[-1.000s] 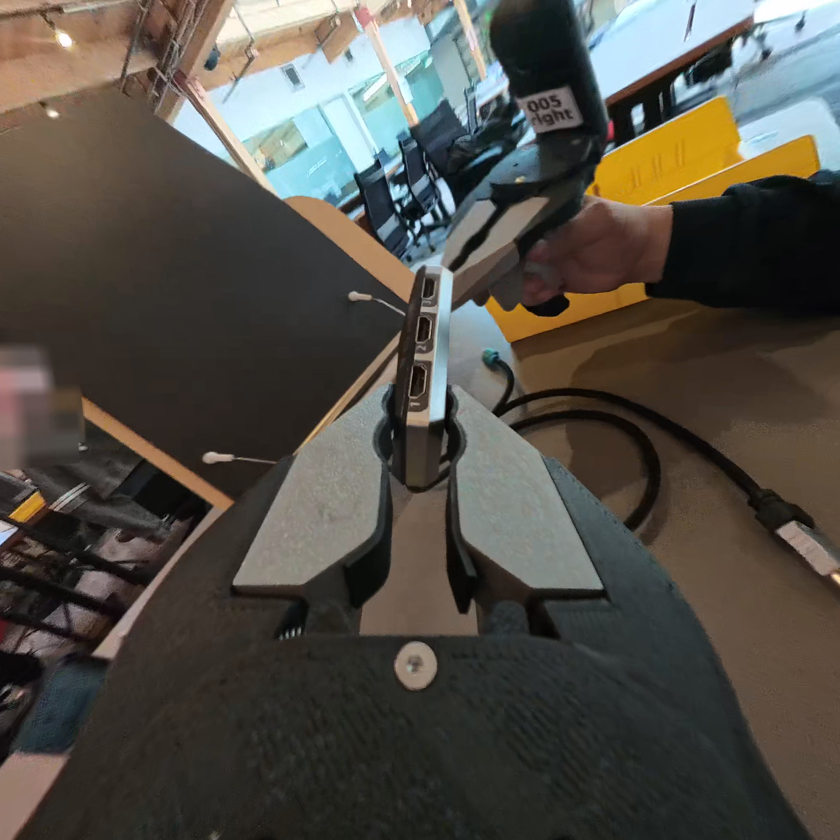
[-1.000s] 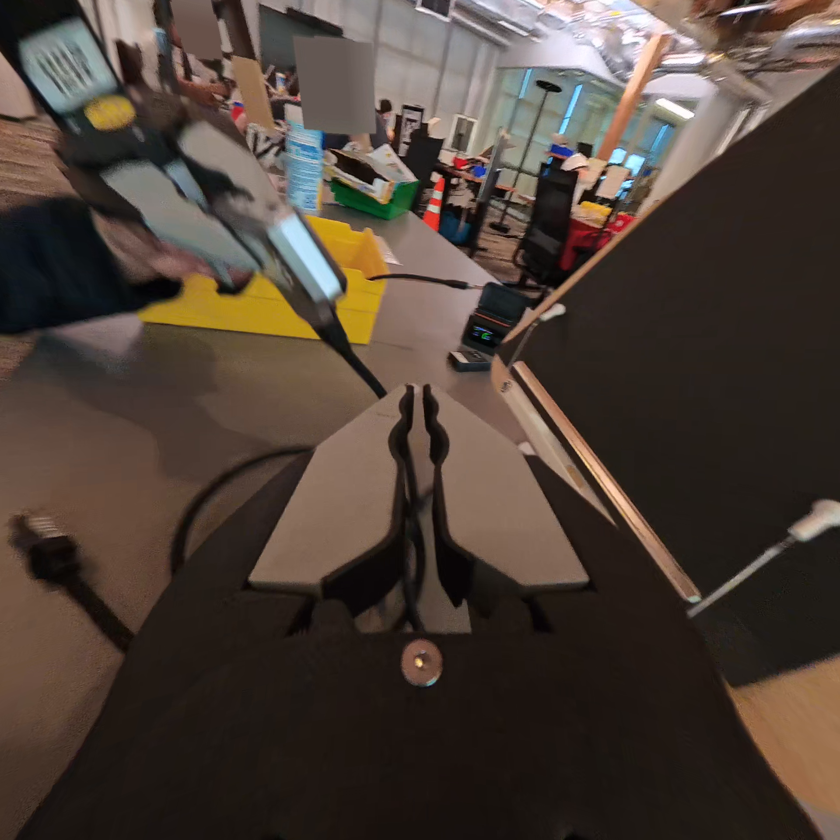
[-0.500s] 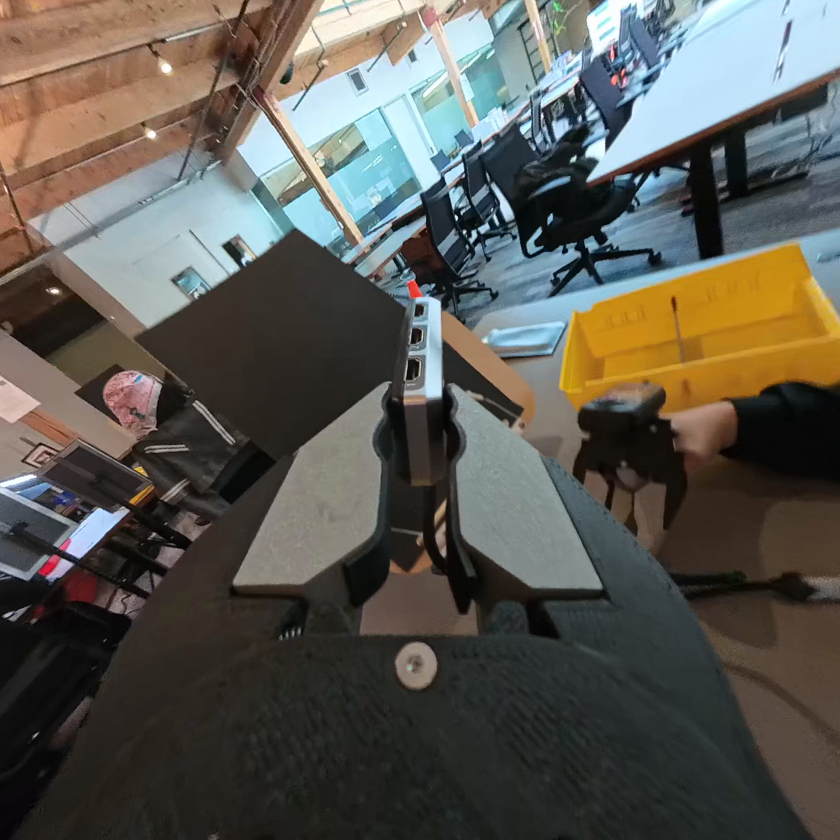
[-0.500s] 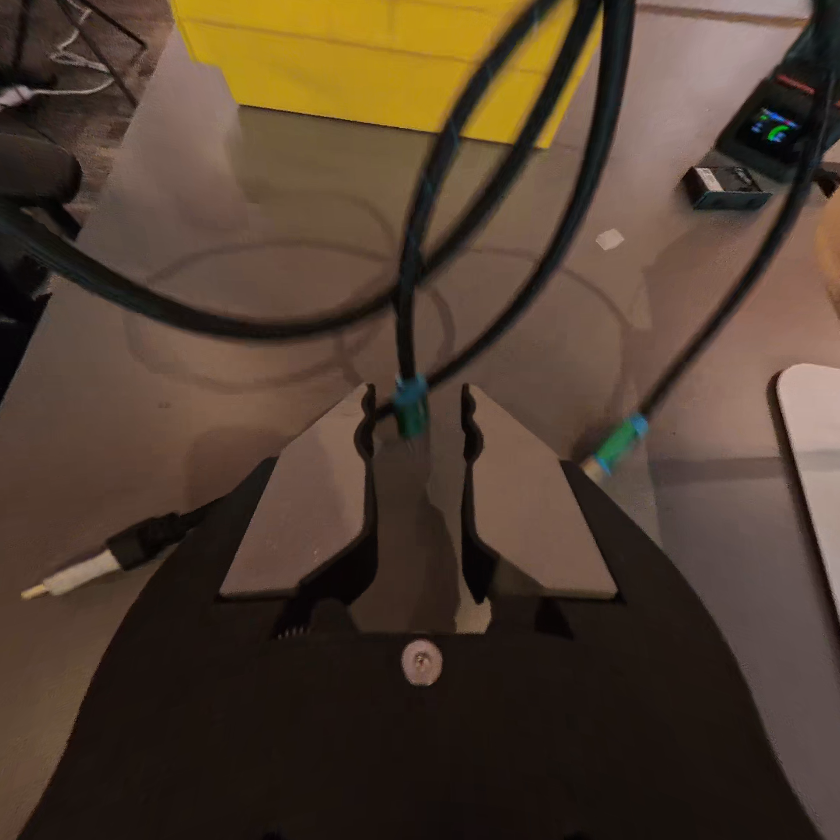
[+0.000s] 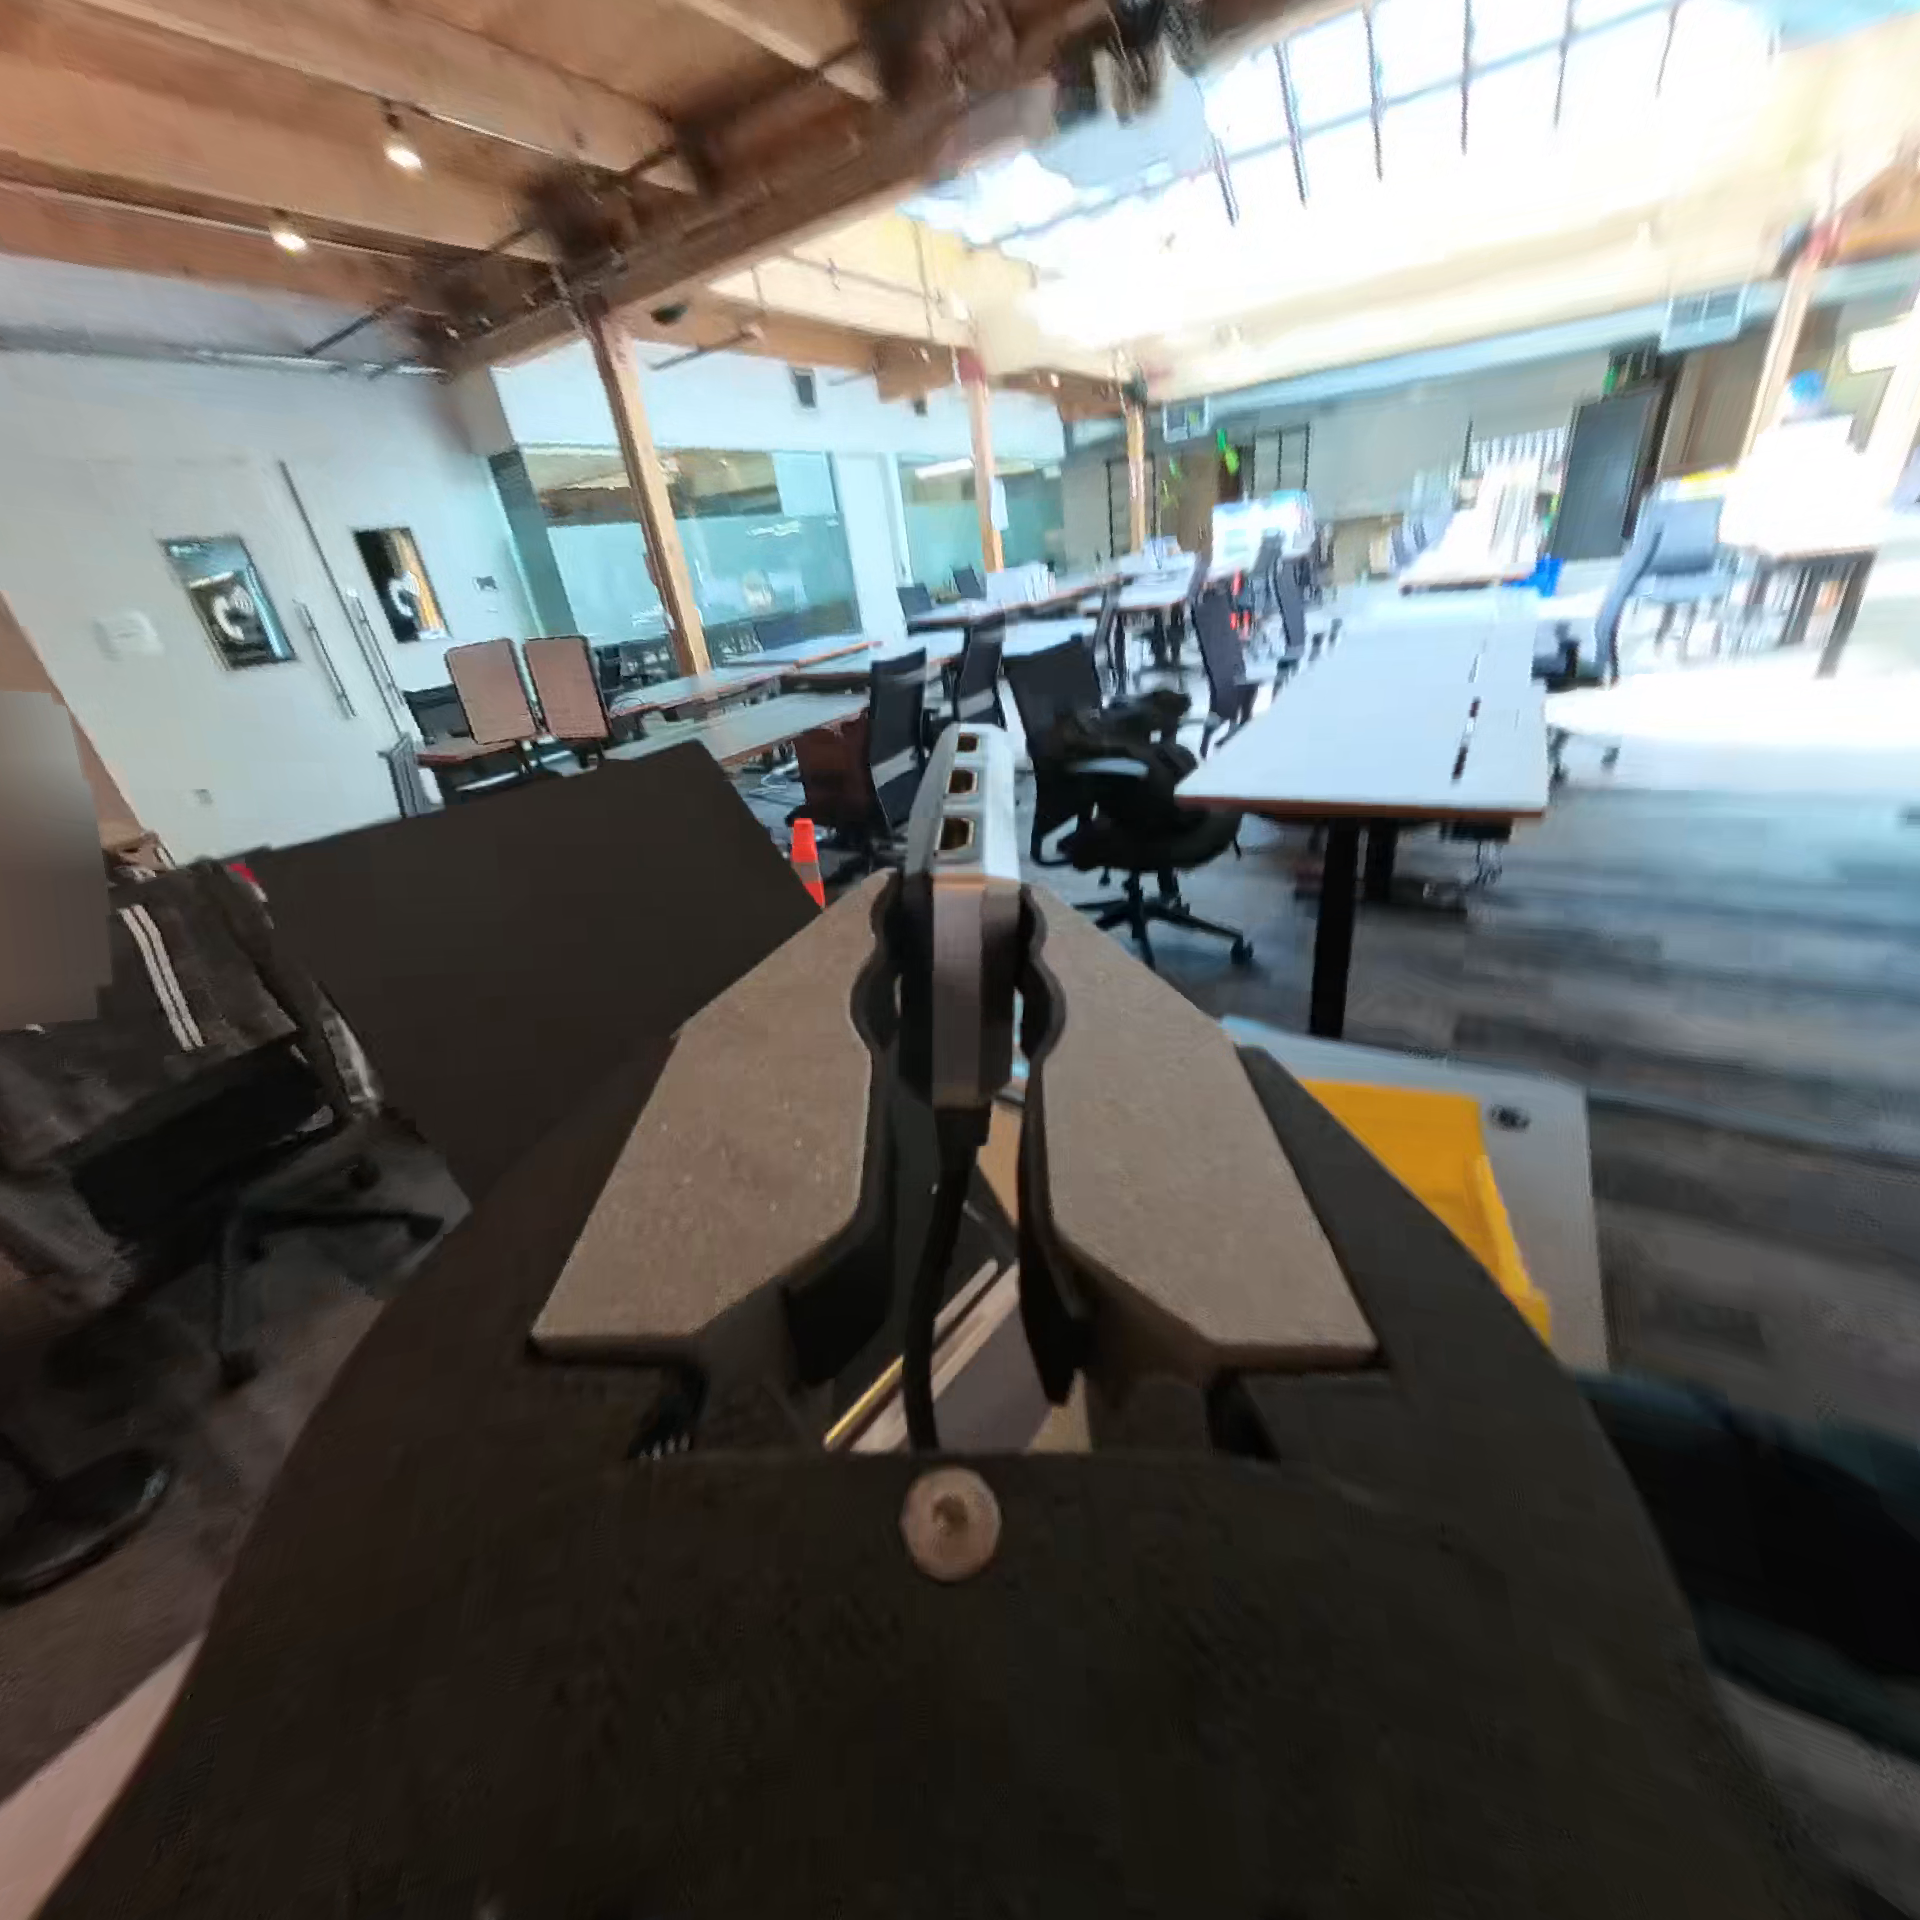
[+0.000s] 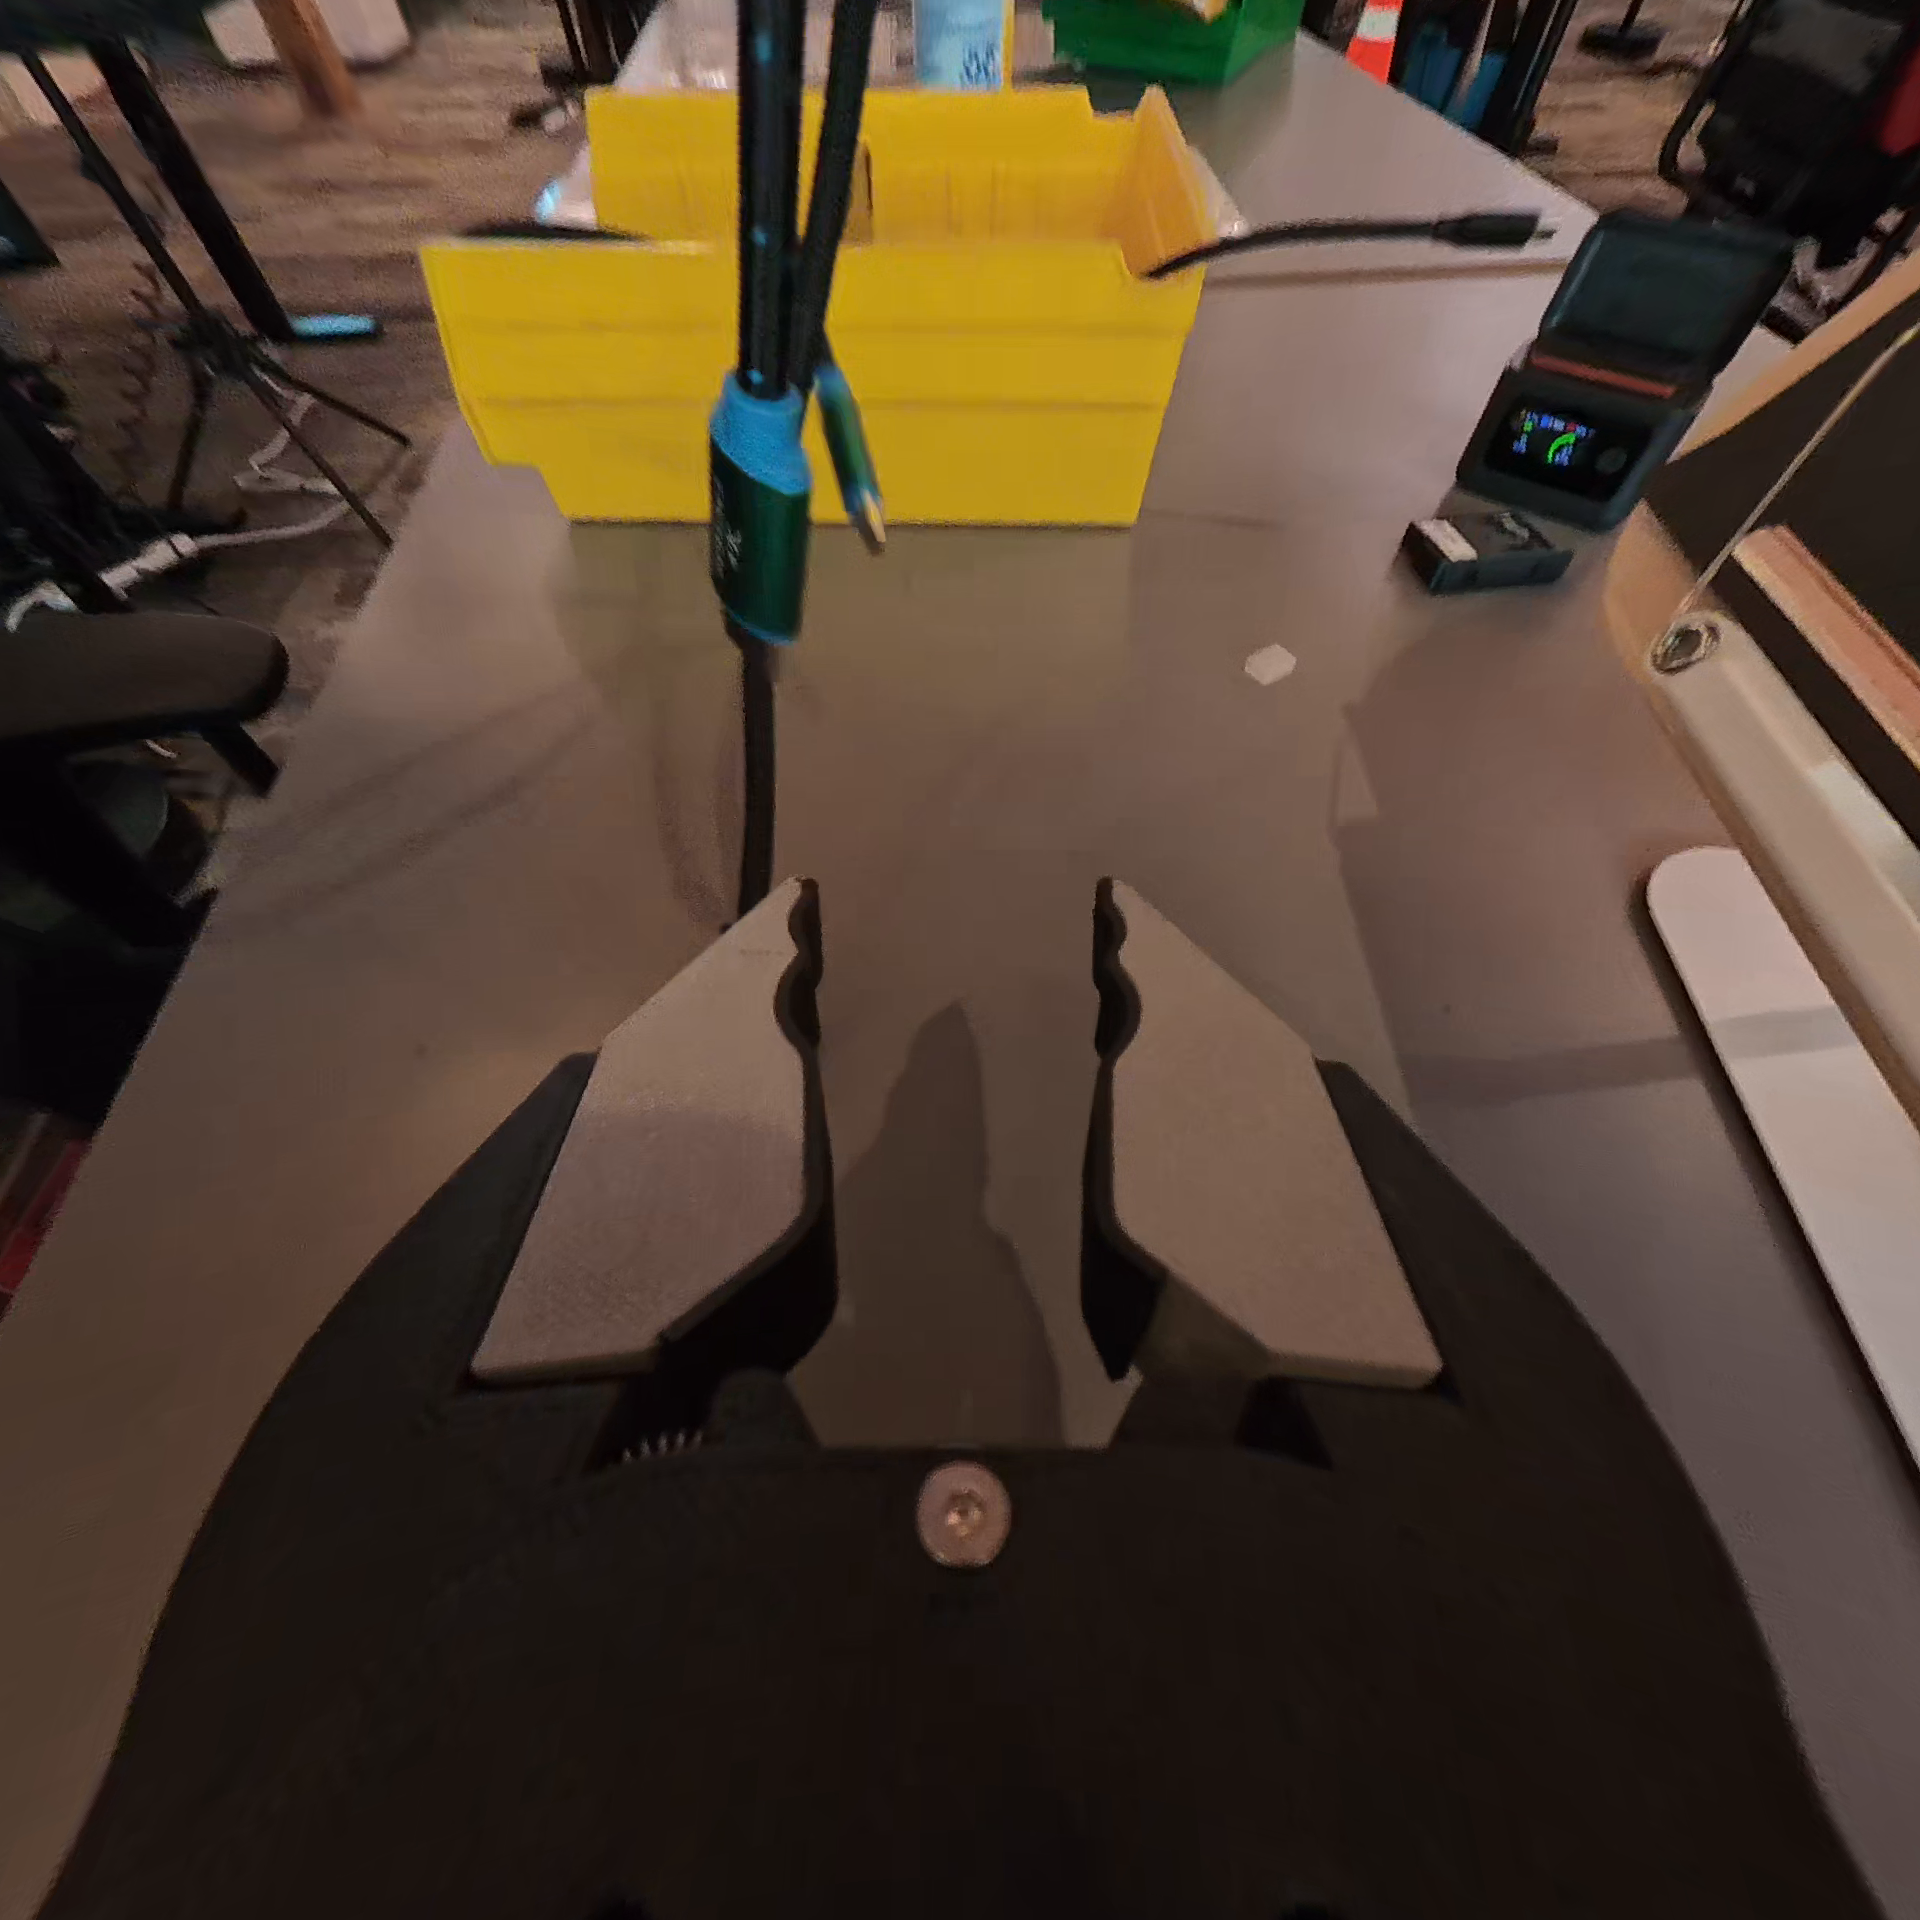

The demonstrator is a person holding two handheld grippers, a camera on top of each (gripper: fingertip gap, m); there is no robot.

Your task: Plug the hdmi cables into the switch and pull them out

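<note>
Between the left tongs: the left gripper [image 5: 954, 914] is pinching the switch [image 5: 961, 842] by its lower end, so the thing sticks up edge-on out of the tips, tilted a bit away.
Switch looks: slim silver-grey slab with a dark face on the left side, three ports stacked along the narrow edge, all of them open with nothing plugged in as far as I can see.
Switch lead: a thin black lead [image 5: 925, 1278] drops from its bottom end down through the gap between the fingers.
Right tongs: the right gripper [image 6: 956, 904] is spread wide and holding nothing, hovering over the grey table [image 6: 1039, 727].
Cables: the hdmi cables [image 6: 795, 187] hang down in front of it, well ahead of the tips and a bit left.
Plugs: one green plug [image 6: 758, 520] with a blue collar is nearest, a second slimmer plug [image 6: 854, 457] dangles just beside it. Both a bit blurry.
Yellow bin: the yellow bin [image 6: 997, 343] sits behind the plugs; can't tell what's inside from here.
Right of the bin: a small dark device with a lit screen [image 6: 1569, 436].
</note>
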